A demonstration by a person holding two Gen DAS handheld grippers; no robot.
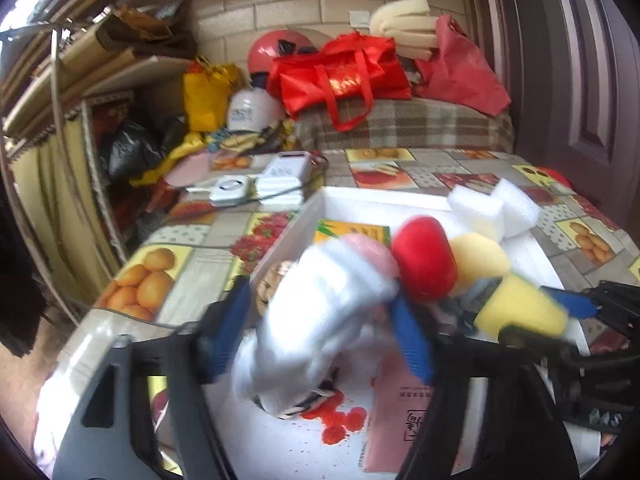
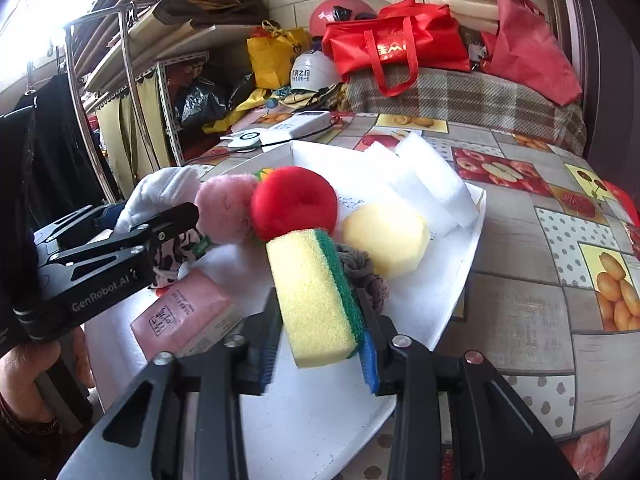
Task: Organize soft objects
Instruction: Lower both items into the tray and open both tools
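A white foam tray lies on the fruit-print tablecloth. It holds a red ball, a pink pompom, a pale yellow sponge ball, white foam blocks and a pink tissue pack. My left gripper stands open over the tray's near end; a blurred white cloth hangs loose between its blue pads. My right gripper is open too, with a yellow-and-green scouring sponge sitting tilted between its fingers, over the tray.
A power bank, a white charger and cables lie behind the tray. Red bags, helmets and a yellow bag crowd the back. Metal shelving stands at the left, a door at the right. A grey knitted piece lies beside the sponge.
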